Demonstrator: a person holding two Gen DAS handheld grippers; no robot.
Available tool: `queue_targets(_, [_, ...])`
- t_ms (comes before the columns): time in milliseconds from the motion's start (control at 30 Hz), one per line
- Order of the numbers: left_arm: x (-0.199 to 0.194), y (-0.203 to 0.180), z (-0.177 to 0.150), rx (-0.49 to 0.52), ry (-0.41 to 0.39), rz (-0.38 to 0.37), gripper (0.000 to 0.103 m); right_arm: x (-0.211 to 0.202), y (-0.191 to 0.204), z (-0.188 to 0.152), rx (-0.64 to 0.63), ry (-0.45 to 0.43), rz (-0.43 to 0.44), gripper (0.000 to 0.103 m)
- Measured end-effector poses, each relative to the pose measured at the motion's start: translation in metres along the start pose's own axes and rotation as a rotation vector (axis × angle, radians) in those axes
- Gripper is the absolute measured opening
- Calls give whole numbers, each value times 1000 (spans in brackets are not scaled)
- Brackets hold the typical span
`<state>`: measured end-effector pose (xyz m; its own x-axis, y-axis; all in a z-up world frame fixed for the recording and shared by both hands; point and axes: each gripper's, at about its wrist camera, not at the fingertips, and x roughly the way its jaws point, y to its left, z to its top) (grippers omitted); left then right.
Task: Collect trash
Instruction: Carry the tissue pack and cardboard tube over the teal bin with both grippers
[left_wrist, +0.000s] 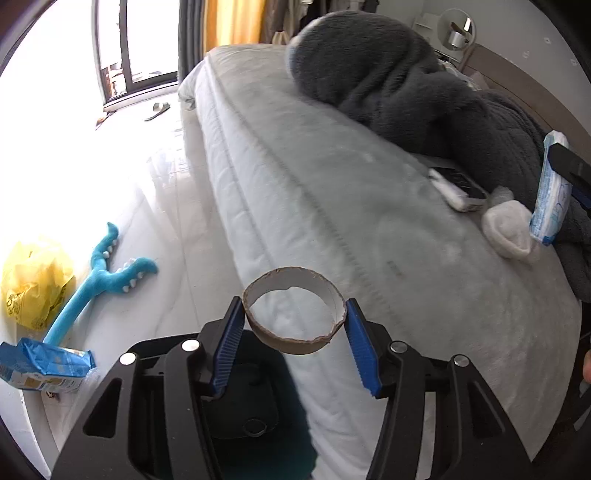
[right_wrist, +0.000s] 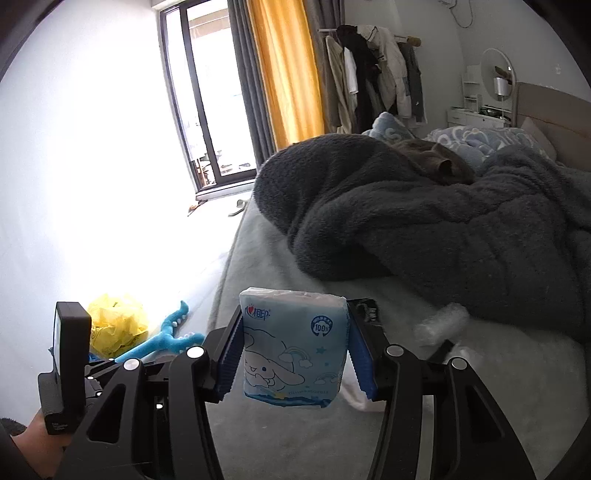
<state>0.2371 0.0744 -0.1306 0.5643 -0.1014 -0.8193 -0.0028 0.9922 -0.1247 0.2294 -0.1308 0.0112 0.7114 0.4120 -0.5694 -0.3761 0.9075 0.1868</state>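
Note:
My left gripper (left_wrist: 294, 312) is shut on a brown cardboard tape ring (left_wrist: 295, 332) and holds it above the bed's near edge. My right gripper (right_wrist: 293, 347) is shut on a pale blue tissue pack (right_wrist: 293, 347) with a cartoon dog print, held above the bed. That pack also shows at the right edge of the left wrist view (left_wrist: 552, 192). A yellow plastic bag (left_wrist: 33, 284) lies on the floor at the left; it also shows in the right wrist view (right_wrist: 116, 325). A crumpled white wad (left_wrist: 509, 229) lies on the bed.
A grey bed (left_wrist: 332, 192) carries a dark fleece blanket (left_wrist: 406, 85), and a remote (left_wrist: 460, 188). On the floor lie a blue plush toy (left_wrist: 99, 280) and a blue packet (left_wrist: 44, 369). A window and clothes rack (right_wrist: 373, 74) stand beyond.

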Motion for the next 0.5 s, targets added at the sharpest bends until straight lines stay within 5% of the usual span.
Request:
queue_targets(167, [2,34,-10,-48,39,22,58,14,36,-3,-21,26,84,53])
queue_targets(500, [33,97,-52,-147,245,59,58,50,103,-18,-63,125,215,53])
